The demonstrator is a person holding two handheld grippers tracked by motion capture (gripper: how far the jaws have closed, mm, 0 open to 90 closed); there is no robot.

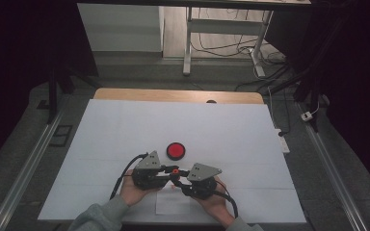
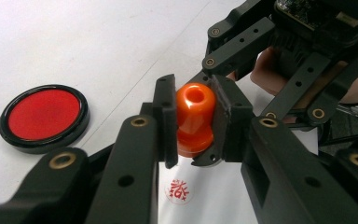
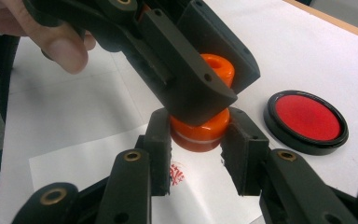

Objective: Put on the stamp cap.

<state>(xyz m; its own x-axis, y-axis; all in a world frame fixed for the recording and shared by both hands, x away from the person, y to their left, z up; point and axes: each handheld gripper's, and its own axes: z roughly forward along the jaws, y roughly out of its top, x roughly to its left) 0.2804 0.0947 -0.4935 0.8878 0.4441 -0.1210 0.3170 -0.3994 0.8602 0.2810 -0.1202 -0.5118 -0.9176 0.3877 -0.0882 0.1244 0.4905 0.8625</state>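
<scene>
The left tongs [image 2: 193,123] are squeezed shut on the round top of an orange stamp [image 2: 194,119]. The pads press its knob from both sides. The right tongs [image 3: 198,149] sit around the wide bottom part of the same stamp [image 3: 200,130]. Their jaws are nearly closed, one pad touches the stamp's side, and a small gap shows at the other pad. The stamp stands between the two tongs, held just above a sheet of white paper [image 3: 88,163].

The stamp is smooth and shiny, like hard plastic. It has a ball-shaped top with a round hole in it, a thin neck and a thick round base with a pale ring. The tongs are black and stiff, with flat pads and little brass pins.

Right under the tongs, the paper has a small red printed mark [image 2: 180,190] on it. The paper is thin and flat, and its edges lie close around the tongs.

A little way past the tongs lies a round ink pad [image 1: 176,150]. It has a black rim and a flat red middle. It is near the stamp but not touching it.

Both hands [image 1: 137,190] hold the tongs close together at the near edge of the tabletop [image 1: 125,125]. A smooth white cover lies over the tabletop. There is a lot of open room to the left, to the right and beyond the ink pad. A strip of wood [image 1: 173,95] shows at the far edge.
</scene>
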